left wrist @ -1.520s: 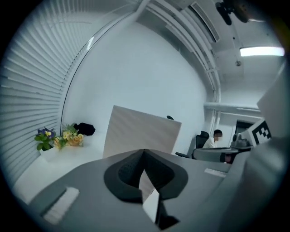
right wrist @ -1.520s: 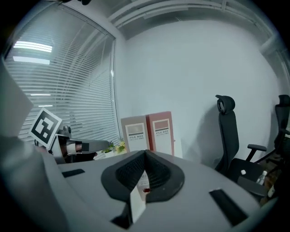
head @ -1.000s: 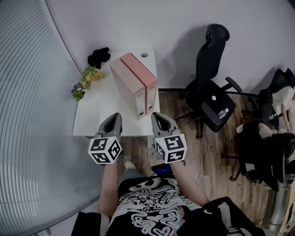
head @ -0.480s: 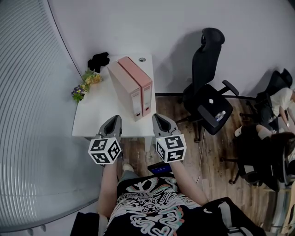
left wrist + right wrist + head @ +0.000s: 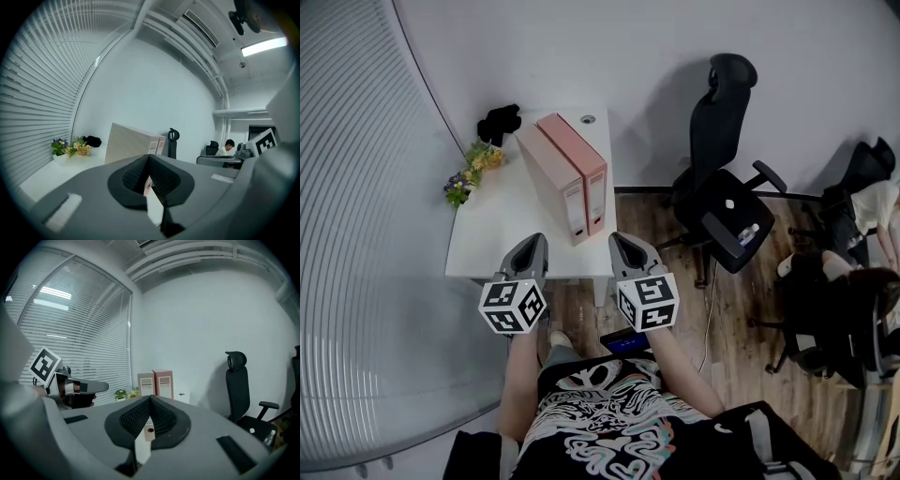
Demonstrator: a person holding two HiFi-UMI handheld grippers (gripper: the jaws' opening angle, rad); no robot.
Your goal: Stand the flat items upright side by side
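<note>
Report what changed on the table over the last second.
Nothing was moved, gripped or released. The two binders stand upright side by side on the white table as before. The left hand-held gripper and right hand-held gripper stay shut, empty, near its front edge.

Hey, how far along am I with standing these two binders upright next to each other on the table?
Done, it seems: the beige binder and the pink binder both stand upright, side by side, on the white table. In hand: nothing; the left claw and the right claw are shut and empty, short of the table's near edge. Left: apparently nothing.
</note>
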